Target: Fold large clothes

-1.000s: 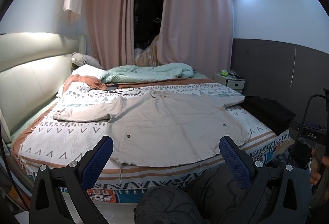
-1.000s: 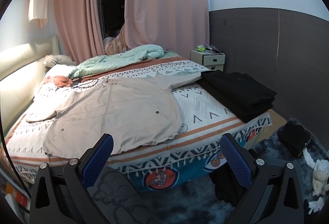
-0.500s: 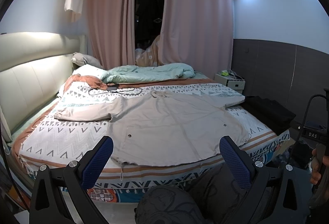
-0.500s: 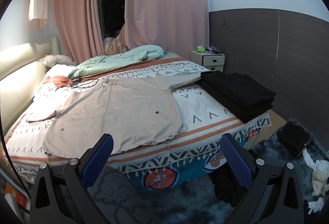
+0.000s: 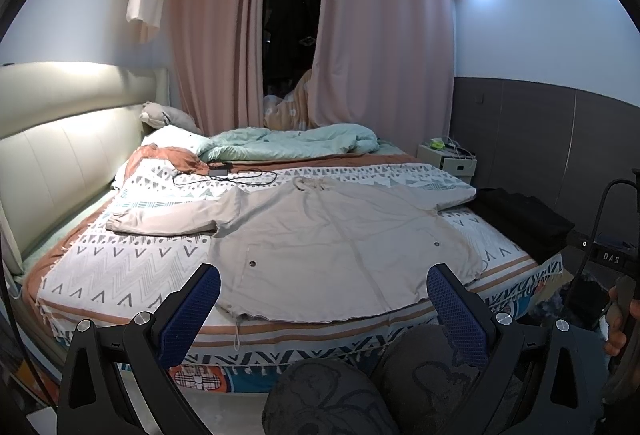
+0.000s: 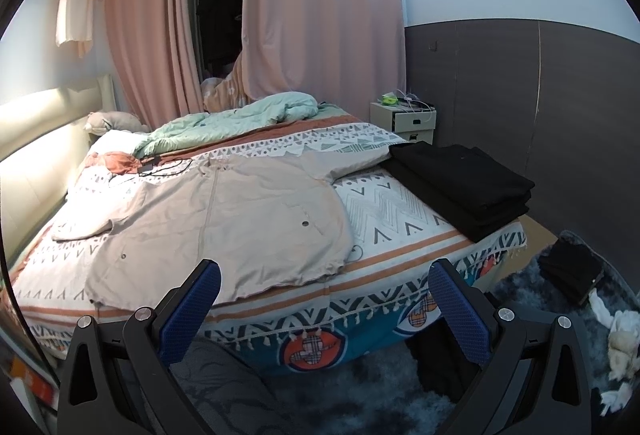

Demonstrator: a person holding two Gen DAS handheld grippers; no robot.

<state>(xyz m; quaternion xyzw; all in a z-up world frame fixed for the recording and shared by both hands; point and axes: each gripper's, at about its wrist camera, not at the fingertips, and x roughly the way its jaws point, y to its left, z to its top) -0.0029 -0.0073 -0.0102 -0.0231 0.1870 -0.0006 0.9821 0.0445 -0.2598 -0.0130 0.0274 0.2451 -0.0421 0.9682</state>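
While both claws hang off the foot of the bed, the beige long-sleeved coat (image 5: 332,235) lies flat and unfolded on the patterned bedspread (image 5: 116,267), ahead of and above each pair of fingers, touched by neither. In the left wrist view the left gripper (image 5: 320,299) has its blue pads spread wide with nothing between them, and the coat's hem runs across the lower middle of the frame just past them; its long axis runs from that hem away up the frame to the collar, with one sleeve stretched toward the left of the frame and the other toward the right, its cuff near the folded black clothes (image 5: 520,219). In the right wrist view the right gripper (image 6: 320,299) is likewise spread apart and empty, and the coat (image 6: 224,219) sits up and to the left of centre, so its hem corner on the right lies nearest this claw, while the corner on the left falls to the left claw. My guess is each takes its own side, a sleeve first, folding inward across the centre seam
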